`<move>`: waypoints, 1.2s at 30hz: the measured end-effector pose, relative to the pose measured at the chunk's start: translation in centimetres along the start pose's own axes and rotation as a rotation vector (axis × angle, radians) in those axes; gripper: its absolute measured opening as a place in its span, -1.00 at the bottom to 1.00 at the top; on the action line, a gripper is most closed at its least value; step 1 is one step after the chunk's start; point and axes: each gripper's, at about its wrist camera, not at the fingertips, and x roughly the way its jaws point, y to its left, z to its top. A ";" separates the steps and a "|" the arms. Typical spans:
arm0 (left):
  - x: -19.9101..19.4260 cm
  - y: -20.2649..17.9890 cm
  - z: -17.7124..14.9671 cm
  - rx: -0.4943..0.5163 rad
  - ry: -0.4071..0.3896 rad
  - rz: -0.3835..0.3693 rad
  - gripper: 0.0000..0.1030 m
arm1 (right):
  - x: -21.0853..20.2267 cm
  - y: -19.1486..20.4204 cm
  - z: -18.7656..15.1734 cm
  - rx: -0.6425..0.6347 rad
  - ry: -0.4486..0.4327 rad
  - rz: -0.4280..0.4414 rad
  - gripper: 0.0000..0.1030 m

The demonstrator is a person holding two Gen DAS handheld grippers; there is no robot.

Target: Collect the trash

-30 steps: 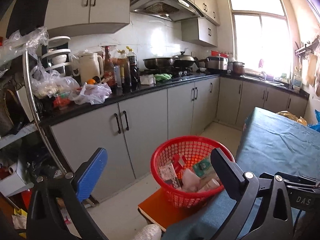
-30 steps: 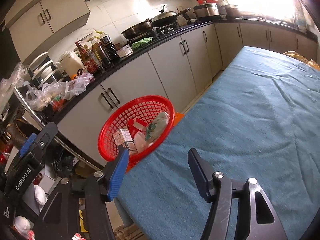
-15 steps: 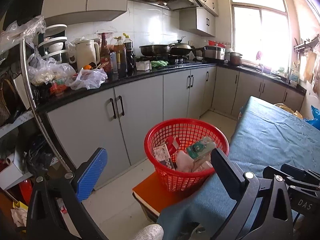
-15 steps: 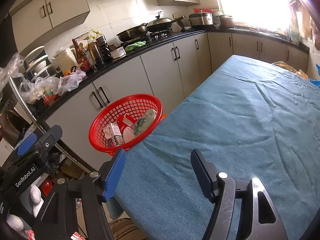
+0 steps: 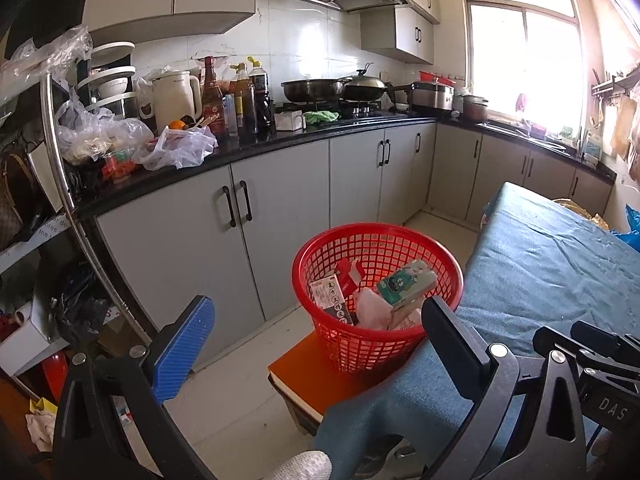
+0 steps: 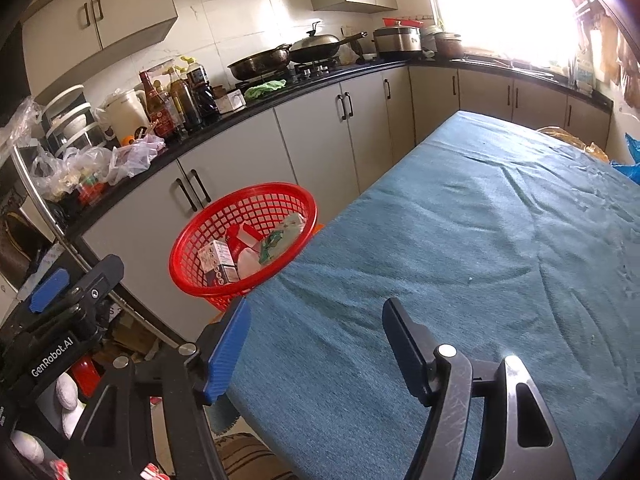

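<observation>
Hovering over the bench [image 6: 460, 240], the right gripper [image 6: 316, 344] is spread with nothing between its pads; the blue cloth under it looks bare. Ahead and to its left sits the red basket [image 6: 208, 280], just beside the bench edge on an orange stool [image 5: 320, 384], already holding cartons [image 5: 406, 286] and wrappers. The left gripper [image 5: 316, 344] is spread too and empty, with the basket straight ahead of it. By my read the collecting is about done: no trash shows on the cloth. The next move calls for a look around for any leftover scrap, otherwise pulling both grippers back.
</observation>
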 end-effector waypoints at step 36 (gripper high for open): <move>1.5 0.2 -1.5 0.007 0.094 -0.063 0.99 | 0.6 0.2 -1.4 0.009 0.073 -0.072 0.52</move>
